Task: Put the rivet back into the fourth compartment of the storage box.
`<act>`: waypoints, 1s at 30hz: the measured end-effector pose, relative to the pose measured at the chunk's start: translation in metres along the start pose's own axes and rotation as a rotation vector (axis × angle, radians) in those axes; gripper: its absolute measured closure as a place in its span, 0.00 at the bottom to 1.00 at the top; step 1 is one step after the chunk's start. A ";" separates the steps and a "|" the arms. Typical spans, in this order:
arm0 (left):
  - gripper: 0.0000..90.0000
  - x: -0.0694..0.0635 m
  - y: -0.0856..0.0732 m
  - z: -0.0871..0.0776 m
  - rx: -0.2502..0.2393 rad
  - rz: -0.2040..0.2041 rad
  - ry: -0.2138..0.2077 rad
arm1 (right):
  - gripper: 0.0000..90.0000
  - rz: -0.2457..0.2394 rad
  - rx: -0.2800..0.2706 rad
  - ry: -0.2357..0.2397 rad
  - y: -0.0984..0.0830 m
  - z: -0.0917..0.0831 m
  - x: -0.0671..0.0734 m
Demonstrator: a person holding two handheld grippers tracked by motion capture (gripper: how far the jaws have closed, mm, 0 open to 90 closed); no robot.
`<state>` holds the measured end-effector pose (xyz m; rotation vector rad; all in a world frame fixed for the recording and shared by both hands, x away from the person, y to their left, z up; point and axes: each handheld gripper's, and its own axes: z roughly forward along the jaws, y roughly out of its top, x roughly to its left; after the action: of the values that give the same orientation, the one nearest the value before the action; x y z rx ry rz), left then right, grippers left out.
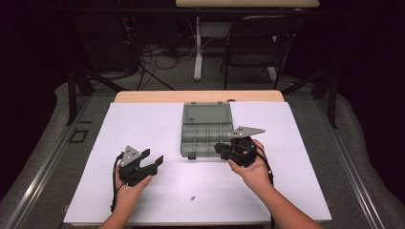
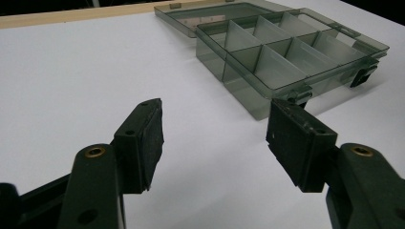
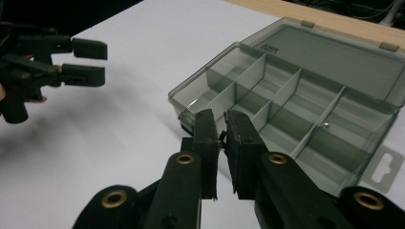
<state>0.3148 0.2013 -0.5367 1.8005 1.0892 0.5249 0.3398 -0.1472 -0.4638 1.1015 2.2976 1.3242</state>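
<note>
A clear compartment box is seen lid-open mid-tabletop, white sheet beneath. One small screw is left loose near the front edge; another is seen in a compartment. The right gripper, nearly clenched, is pinching a small dark part just beside the box's near corner. The left gripper is held released, near the box.

Dark rm, folding chair, floor cables
</note>
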 end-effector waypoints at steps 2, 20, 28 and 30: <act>0.41 0.000 0.000 0.000 -0.001 -0.002 -0.001 | 0.92 -0.005 -0.001 -0.015 0.005 0.001 -0.004; 0.42 0.000 0.000 0.001 0.000 0.000 0.000 | 0.92 0.052 0.017 -0.120 0.017 0.020 -0.039; 0.41 0.000 0.000 0.000 0.000 -0.001 -0.001 | 0.92 0.072 0.017 -0.154 0.015 0.033 -0.051; 0.41 0.001 0.000 0.001 -0.001 -0.001 -0.001 | 0.92 0.073 0.020 -0.168 0.014 0.036 -0.053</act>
<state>0.3154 0.2015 -0.5371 1.7991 1.0893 0.5234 0.4028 -0.1587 -0.4789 1.2628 2.1730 1.1867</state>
